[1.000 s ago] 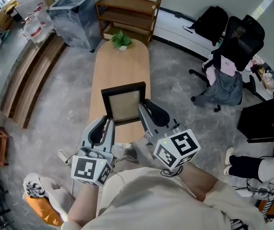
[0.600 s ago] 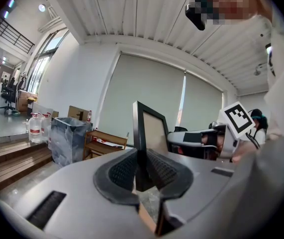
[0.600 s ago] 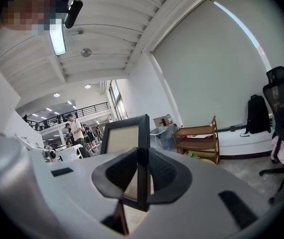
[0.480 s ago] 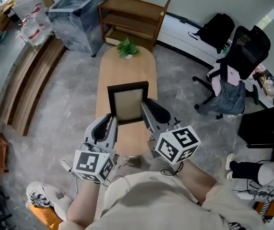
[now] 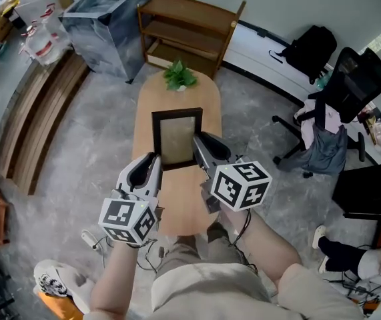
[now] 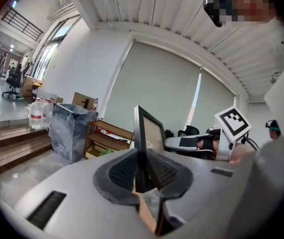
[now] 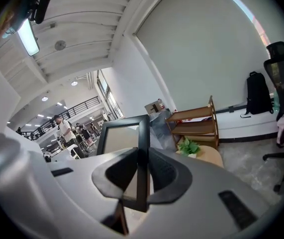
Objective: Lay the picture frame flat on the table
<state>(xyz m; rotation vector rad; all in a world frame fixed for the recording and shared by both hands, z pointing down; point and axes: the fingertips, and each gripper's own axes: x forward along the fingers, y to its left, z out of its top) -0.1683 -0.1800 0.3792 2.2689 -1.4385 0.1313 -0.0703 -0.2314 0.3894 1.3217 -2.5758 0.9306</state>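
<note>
Head view shows the picture frame (image 5: 177, 137) over the wooden surface (image 5: 178, 209), held between the left hand-held gripper (image 5: 152, 163) and the right hand-held gripper (image 5: 199, 143); left gripper view shows its jaws clamped on the frame's left edge, and right gripper view shows its jaws clamped on the right edge.

I count two grippers of mine, the left gripper (image 5: 153, 160) and the right gripper (image 5: 199, 143), and one picture frame (image 5: 177, 137). There is one surface (image 5: 177, 209), and one potted plant (image 5: 179, 76) on it. Around it I count one wooden shelf unit (image 5: 193, 35), one office chair (image 5: 350, 85) and one black backpack (image 5: 312, 42).
</note>
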